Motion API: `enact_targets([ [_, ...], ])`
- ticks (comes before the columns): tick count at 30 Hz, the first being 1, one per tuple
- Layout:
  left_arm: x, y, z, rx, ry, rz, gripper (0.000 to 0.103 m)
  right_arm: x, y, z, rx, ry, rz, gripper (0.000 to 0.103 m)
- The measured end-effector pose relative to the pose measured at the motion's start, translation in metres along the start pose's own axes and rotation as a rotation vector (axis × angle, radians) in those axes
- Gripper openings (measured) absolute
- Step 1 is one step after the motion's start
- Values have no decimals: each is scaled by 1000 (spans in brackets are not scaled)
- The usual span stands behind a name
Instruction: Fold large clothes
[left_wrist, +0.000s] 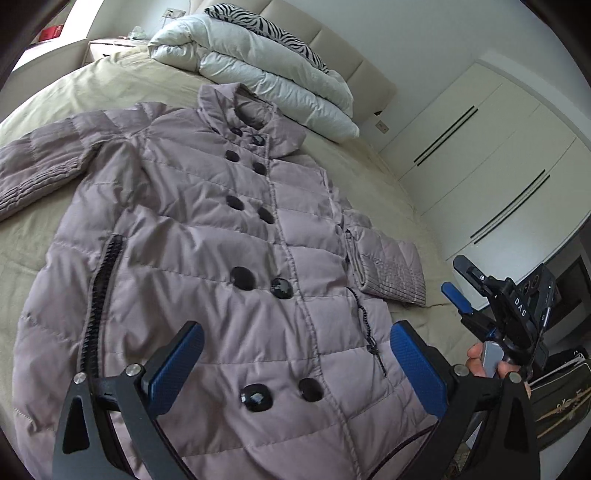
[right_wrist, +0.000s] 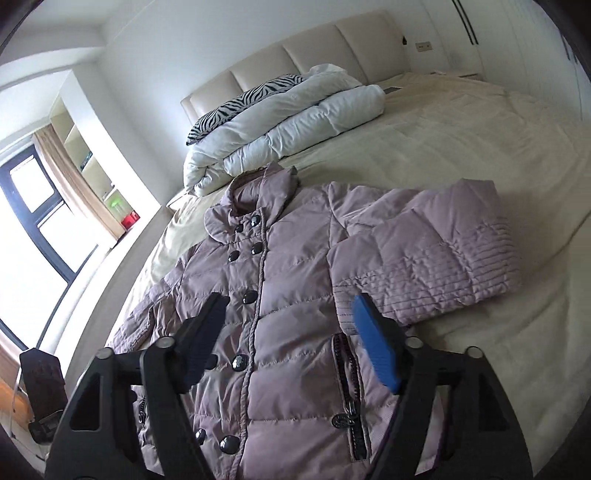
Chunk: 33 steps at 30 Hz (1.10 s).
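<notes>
A mauve quilted coat (left_wrist: 207, 236) with dark buttons lies front up and flat on the bed, collar toward the headboard. It also shows in the right wrist view (right_wrist: 295, 295). One sleeve (left_wrist: 40, 166) spreads out to the left; the other sleeve (right_wrist: 436, 258) lies bent beside the coat's body. My left gripper (left_wrist: 295, 362) is open and empty above the coat's lower front. My right gripper (right_wrist: 291, 339) is open and empty above the coat's middle. It also shows in the left wrist view (left_wrist: 458, 280), held beside the bed's edge.
A folded white duvet (left_wrist: 258, 66) and a zebra-print pillow (left_wrist: 266, 26) lie at the headboard (right_wrist: 295, 62). The beige bedsheet (right_wrist: 461, 147) spreads around the coat. White wardrobe doors (left_wrist: 480, 158) stand on one side, a window (right_wrist: 29, 221) and shelves on the other.
</notes>
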<state>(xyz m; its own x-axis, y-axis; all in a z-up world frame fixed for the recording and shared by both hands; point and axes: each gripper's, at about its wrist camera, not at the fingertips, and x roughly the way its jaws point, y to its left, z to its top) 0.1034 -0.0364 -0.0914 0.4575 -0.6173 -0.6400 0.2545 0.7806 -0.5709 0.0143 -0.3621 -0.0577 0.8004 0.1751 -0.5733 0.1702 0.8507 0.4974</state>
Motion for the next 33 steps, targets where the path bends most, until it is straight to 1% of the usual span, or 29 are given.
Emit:
enact_targets([
  [1, 21, -14, 8, 16, 31, -28, 103, -7, -13, -3, 32, -19, 3, 81],
  [2, 42, -25, 13, 23, 65, -59, 103, -11, -24, -7, 49, -16, -8, 81],
  [3, 64, -36, 19, 21, 99, -88, 103, -14, -35, -10, 63, -6, -19, 81],
  [6, 127, -65, 33, 15, 201, -175, 103, -21, -67, -21, 126, 32, -13, 81],
  [9, 179, -80, 42, -25, 271, -196, 103, -32, -93, -28, 170, 23, 9, 81],
  [11, 201, -82, 47, -61, 282, -179, 102, -41, -107, -30, 179, 13, 4, 81],
  [13, 216, -80, 52, -91, 287, -190, 101, -50, -120, -30, 191, 0, 2, 81],
  [15, 229, -82, 58, -108, 291, -192, 97, -57, -132, -30, 205, -11, 1, 81],
  [16, 233, -83, 59, -110, 294, -198, 90, -59, -136, -29, 209, -15, -3, 81],
  [17, 237, -84, 60, -112, 300, -205, 80, -61, -140, -29, 213, -16, -8, 81],
  [18, 242, -85, 61, -113, 310, -205, 74, -63, -143, -29, 217, -16, -12, 81],
  [19, 248, -87, 62, -111, 319, -187, 65, -64, -146, -29, 221, -16, -16, 81],
  [20, 251, -88, 62, -106, 321, -170, 52, -64, -148, -29, 225, -15, -20, 81],
  [21, 255, -88, 63, -102, 327, -158, 44, -64, -150, -29, 228, -13, -24, 81],
  [22, 258, -88, 63, -110, 336, -157, 20, -63, -150, -29, 229, -11, -28, 81],
  [23, 259, -86, 64, -126, 345, -173, 13, -63, -149, -29, 229, -8, -31, 81],
  [25, 250, -86, 70, -127, 325, -211, 10, -62, -148, -28, 223, -4, -36, 81],
  [27, 232, -89, 80, -94, 277, -220, 9, -63, -144, -26, 211, -7, -48, 81],
  [30, 194, -84, 104, -96, 203, -261, 8, -62, -141, -20, 206, -11, -69, 81],
  [33, 144, -70, 137, -79, 97, -273, 8, -63, -135, -13, 201, -21, -70, 81],
])
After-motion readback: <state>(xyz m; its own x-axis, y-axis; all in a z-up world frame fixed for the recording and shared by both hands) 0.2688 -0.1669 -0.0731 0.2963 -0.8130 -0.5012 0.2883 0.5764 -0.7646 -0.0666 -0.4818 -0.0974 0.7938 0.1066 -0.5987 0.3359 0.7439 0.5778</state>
